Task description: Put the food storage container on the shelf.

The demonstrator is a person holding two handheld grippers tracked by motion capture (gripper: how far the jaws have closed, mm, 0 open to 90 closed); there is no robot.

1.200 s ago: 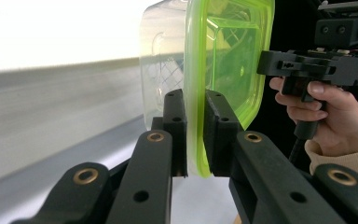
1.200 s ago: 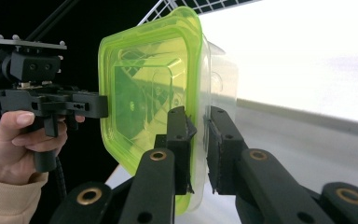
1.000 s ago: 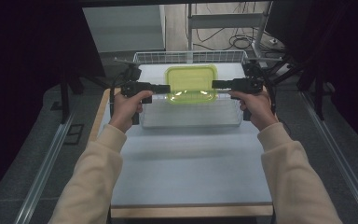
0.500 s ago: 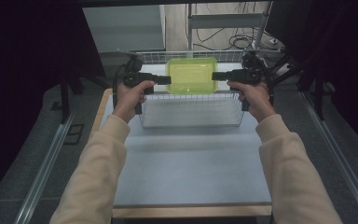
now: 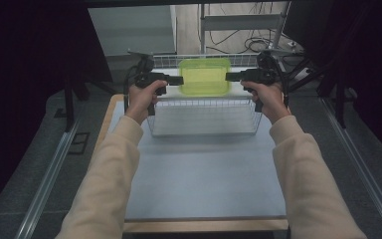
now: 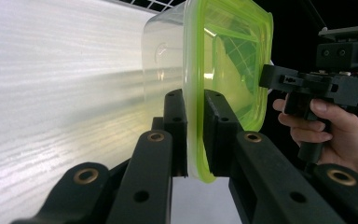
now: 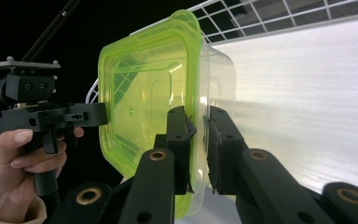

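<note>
A clear plastic container with a lime-green lid [image 5: 205, 76] hangs in the air above the wire basket [image 5: 204, 118], held level between both grippers. My left gripper [image 5: 179, 79] is shut on its left rim; in the left gripper view the jaws pinch the lid's edge [image 6: 196, 135]. My right gripper [image 5: 229, 76] is shut on the right rim, and the right gripper view shows its jaws clamped on the container's edge [image 7: 196, 140]. The other hand and its gripper [image 6: 307, 84] [image 7: 42, 114] appear beyond the container in each gripper view.
The white wire basket sits at the far end of the pale tabletop [image 5: 204, 174]. Dark stands and cables [image 5: 258, 45] crowd the floor behind it. Metal rails [image 5: 45, 184] run along both sides of the table.
Both grippers have lifted the container up and away from me, from low over the basket to higher above its far part. The arms have stretched forward.
</note>
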